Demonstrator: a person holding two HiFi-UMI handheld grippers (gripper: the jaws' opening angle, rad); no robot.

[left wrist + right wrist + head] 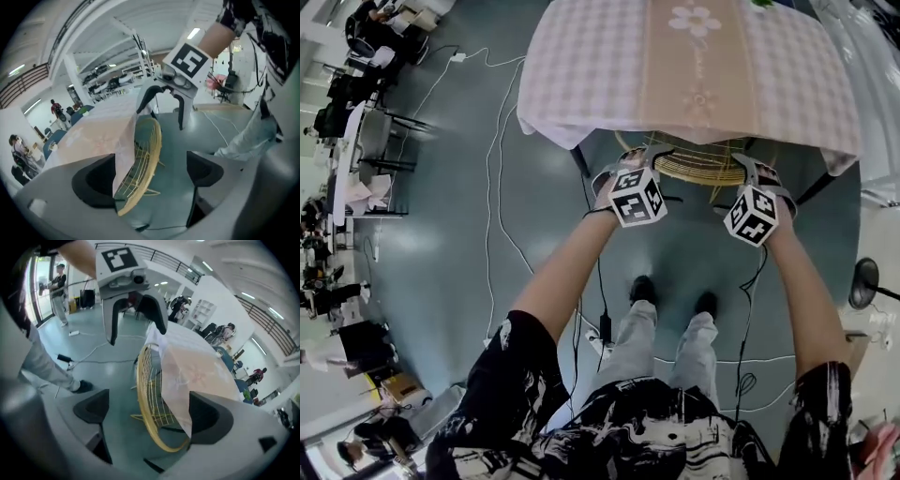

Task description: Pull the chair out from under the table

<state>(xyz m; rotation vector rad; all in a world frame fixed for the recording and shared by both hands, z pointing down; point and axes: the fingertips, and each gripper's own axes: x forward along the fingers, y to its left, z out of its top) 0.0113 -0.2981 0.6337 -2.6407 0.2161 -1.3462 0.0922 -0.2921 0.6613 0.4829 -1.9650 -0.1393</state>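
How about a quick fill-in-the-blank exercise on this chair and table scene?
1. The wire-backed chair is tucked ___ the cloth-covered table.
2. The left tongs and right tongs are both ___, with the rim of the chair's back between their jaws.
3. The beige strip down the middle of the table bears a ___ pattern.

Missing words: under; open; flower

Big open-plan office hall: rows of desks [345, 159], people [373, 26], mezzanine railing [23, 83], strip lights [193, 33] overhead
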